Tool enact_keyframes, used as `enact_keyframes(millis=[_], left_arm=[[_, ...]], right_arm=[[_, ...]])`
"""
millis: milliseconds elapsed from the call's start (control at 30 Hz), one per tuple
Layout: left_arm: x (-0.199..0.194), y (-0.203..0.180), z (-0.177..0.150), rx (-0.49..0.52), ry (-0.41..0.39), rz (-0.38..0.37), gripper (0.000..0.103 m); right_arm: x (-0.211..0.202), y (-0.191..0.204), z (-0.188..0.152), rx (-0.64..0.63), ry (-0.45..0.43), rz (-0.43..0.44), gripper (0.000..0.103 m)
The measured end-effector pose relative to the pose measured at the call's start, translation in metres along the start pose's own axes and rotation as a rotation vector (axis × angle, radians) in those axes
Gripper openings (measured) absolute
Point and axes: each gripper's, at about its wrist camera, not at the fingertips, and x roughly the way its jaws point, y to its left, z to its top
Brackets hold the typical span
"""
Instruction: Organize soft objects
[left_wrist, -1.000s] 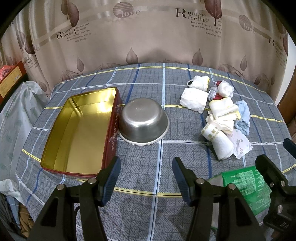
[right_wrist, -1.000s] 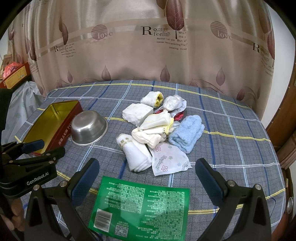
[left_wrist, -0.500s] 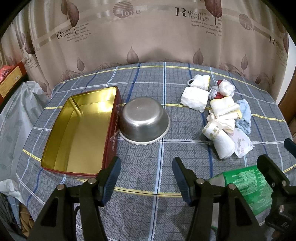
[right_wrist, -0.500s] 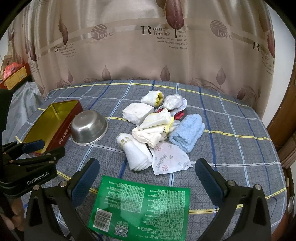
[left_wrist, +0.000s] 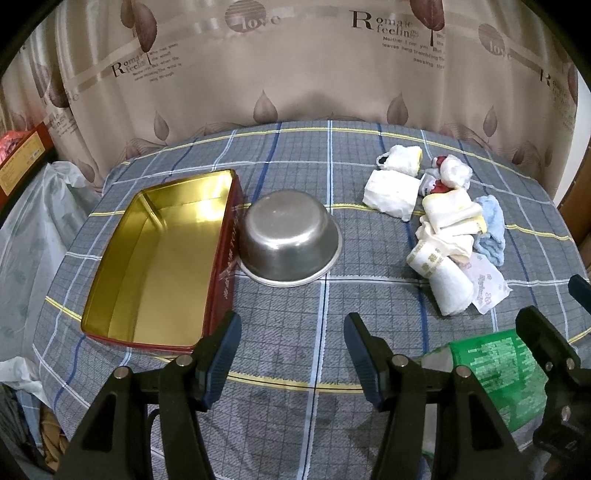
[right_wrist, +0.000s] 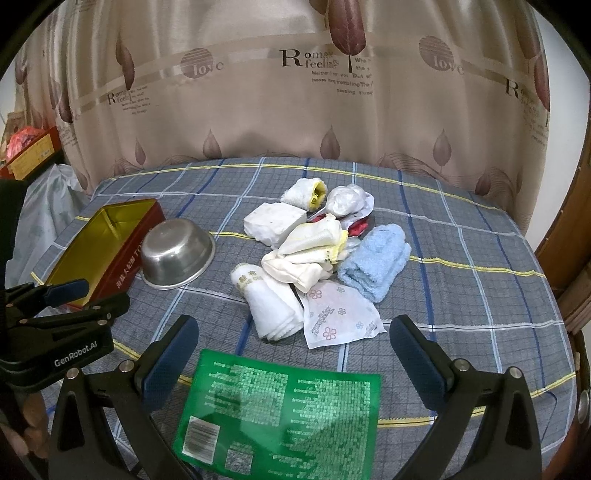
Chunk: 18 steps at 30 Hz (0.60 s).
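**Ahead of both grippers, a pile waits**

Ahead of the right gripper (right_wrist: 293, 356), spread wide and empty, lies the cloth pile (right_wrist: 314, 254), likely awaiting sorting. Just before its fingers sits a green packet (right_wrist: 280, 410). Forward-left of the left gripper (left_wrist: 291, 356), also wide, an open tin (left_wrist: 147, 258) touches an upturned bowl (left_wrist: 290, 243).

Leaf-print curtain (right_wrist: 295, 110) behind checked tablecloth (right_wrist: 461, 295)

Round table (right_wrist: 461, 266) under a grey plaid cloth, bearing an open gold-lined tin (left_wrist: 159, 258), an upturned steel bowl (left_wrist: 290, 240), a heap of soft items (right_wrist: 317, 258), and a green packet (right_wrist: 280, 413).
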Motion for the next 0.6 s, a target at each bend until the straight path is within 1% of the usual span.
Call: enact_keyframes(millis=[167, 333, 500, 600], left_arm=[[0.002, -0.001, 0.001, 0.001, 0.008, 0.003, 0.059], [0.007, -0.003, 0.002, 0.004, 0.019, 0.006, 0.059], [0.013, -0.009, 0.006, 0.010, 0.030, -0.013, 0.059], [0.017, -0.018, 0.013, 0.029, 0.033, -0.030, 0.059]], right_arm=[[-0.001, 0.002, -0.002, 0.003, -0.007, -0.005, 0.103], [0.001, -0.006, -0.001, 0.005, -0.011, -0.005, 0.103], [0.001, -0.017, 0.002, 0.013, -0.019, -0.013, 0.103], [0.000, -0.029, 0.004, 0.016, -0.032, -0.036, 0.103]])
